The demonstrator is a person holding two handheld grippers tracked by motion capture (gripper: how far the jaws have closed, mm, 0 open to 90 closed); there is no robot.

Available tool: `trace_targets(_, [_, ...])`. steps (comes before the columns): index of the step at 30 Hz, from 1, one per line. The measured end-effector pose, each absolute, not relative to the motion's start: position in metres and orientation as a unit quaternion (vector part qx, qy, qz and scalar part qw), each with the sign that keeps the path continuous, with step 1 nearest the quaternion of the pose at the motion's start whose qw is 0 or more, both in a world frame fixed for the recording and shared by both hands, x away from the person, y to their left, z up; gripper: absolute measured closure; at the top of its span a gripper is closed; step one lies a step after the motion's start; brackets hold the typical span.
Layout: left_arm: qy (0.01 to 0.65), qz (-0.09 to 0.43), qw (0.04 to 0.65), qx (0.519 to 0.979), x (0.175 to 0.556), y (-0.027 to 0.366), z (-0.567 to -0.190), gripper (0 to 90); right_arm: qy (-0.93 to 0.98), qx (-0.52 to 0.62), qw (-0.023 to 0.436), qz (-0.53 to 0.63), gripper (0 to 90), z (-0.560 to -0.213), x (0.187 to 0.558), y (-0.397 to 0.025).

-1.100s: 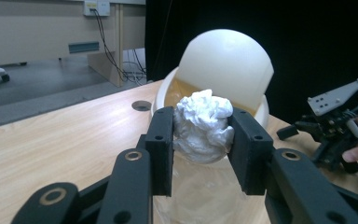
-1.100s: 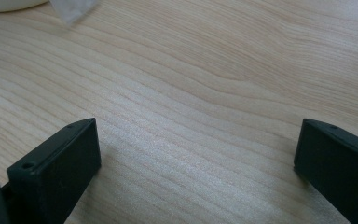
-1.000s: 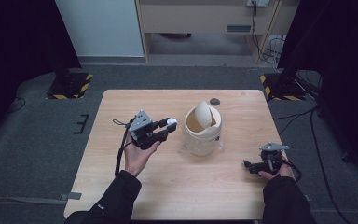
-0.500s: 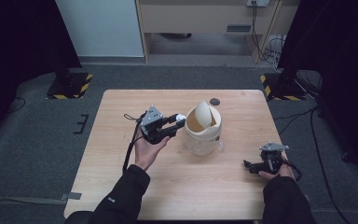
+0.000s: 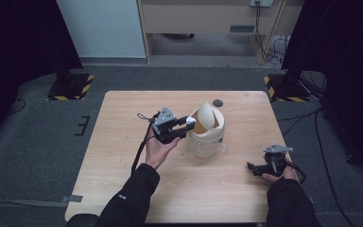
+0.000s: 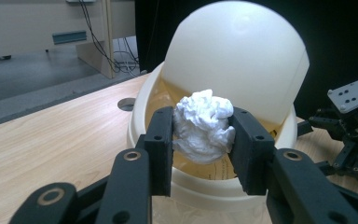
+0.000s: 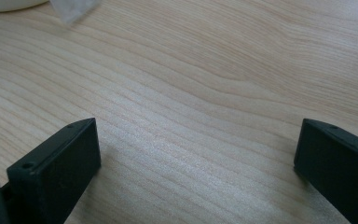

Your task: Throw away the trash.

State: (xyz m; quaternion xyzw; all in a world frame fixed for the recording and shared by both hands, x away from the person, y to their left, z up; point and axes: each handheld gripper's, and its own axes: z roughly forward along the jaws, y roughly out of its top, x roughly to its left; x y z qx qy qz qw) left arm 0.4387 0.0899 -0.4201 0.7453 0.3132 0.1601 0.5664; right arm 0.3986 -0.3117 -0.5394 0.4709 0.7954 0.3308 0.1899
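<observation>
A cream bin [image 5: 209, 139] with a tilted swing lid [image 5: 203, 117] stands mid-table. My left gripper [image 5: 186, 124] is shut on a crumpled white paper ball [image 6: 203, 123], held at the bin's rim [image 6: 142, 105] in front of the opening under the lid [image 6: 235, 56]. The paper ball [image 5: 188, 121] shows as a small white spot at the bin's left side in the high view. My right gripper [image 5: 254, 168] rests low on the table at the front right, jaws wide open over bare wood [image 7: 196, 84], holding nothing.
A dark round cable hole [image 5: 217, 102] sits in the tabletop behind the bin. A clear liner edge [image 7: 72, 9] pokes out beside the bin's base. The table's left half and front are bare wood [image 5: 123, 156]. Dark stands flank the table on the floor.
My left gripper has carried the paper ball rightward and up to the bin's opening. The right gripper has stayed put.
</observation>
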Motion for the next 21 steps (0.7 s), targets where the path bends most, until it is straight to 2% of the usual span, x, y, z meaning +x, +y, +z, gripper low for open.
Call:
trace_targets(14, [0.314, 0.151, 0.552, 0.757, 0.449, 0.080, -0.433, 59.9, 0.795, 0.471, 0.190, 0.331, 0.5, -0.539, 0.399, -0.312])
trace_targets(21, [0.308, 0.150, 0.555, 0.758, 0.449, 0.078, -0.432, 50.7, 0.795, 0.471, 0.190, 0.331, 0.6, -0.539, 0.399, -0.312])
